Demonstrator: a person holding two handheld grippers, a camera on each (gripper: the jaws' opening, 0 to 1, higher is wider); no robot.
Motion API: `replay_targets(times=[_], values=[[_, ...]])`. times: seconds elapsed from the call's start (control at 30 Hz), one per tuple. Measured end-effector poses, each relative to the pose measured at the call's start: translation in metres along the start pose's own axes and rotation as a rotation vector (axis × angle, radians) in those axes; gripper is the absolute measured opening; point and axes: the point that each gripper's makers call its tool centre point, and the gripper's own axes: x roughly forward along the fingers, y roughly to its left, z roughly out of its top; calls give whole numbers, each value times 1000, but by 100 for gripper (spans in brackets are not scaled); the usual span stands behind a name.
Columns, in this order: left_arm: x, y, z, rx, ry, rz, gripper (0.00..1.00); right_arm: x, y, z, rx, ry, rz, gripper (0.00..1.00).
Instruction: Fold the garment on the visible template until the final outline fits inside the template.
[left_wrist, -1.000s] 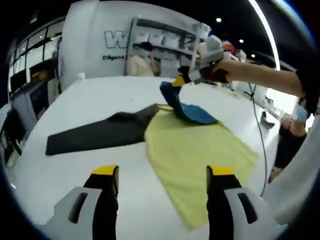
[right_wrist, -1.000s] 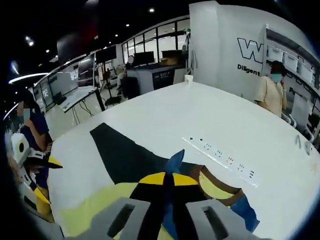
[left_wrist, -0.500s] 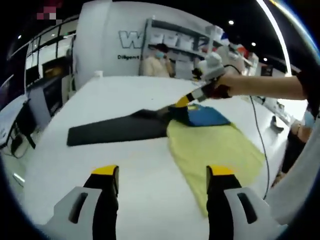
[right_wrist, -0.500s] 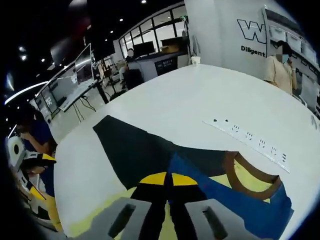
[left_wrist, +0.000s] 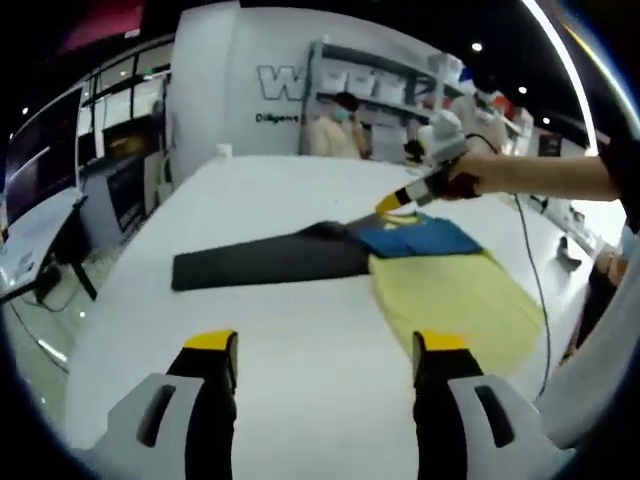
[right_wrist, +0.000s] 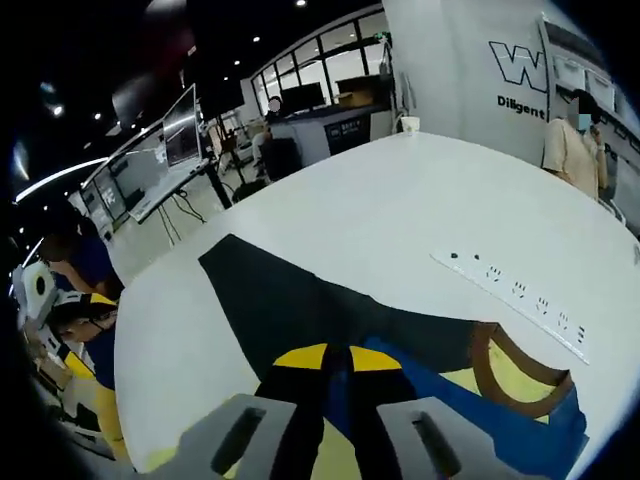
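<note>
Overhead lit, the white table (left_wrist: 250, 310) bears the garment (left_wrist: 415, 238), right gripper (right_wrist: 338, 358) fingers clenching it; left gripper (left_wrist: 325, 345) released.

Lab or demo hall: large white table (left_wrist: 250, 310), wall lettering (left_wrist: 285, 85), shelving (left_wrist: 400, 85), glass-walled rooms (right_wrist: 320, 80), monitors (right_wrist: 185, 125) on stands, ceiling spotlights, masked bystander (left_wrist: 340, 130).

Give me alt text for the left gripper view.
On a white table, a yellow garment with a folded-over blue part lies beside a flat black template. The right hand-held gripper pinches the blue edge; the left hand-held gripper hovers open in the foreground.
</note>
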Motion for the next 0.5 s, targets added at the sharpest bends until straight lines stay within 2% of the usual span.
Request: replay_targets(times=[0.2,0.4,0.47,0.5], values=[[9,3,6,3,-3,6,67,-21,1,-3,-16,-10,-1,7],[24,4,20,3,-7,-4,66,-48,-7,3,-49,-66,3,17],[28,11,24,-1,-8,24,67,-57,-8,5,-60,-83,0,20],[29,15,25,-7,-9,45,69,-59,-16,4,-66,-90,-6,23]])
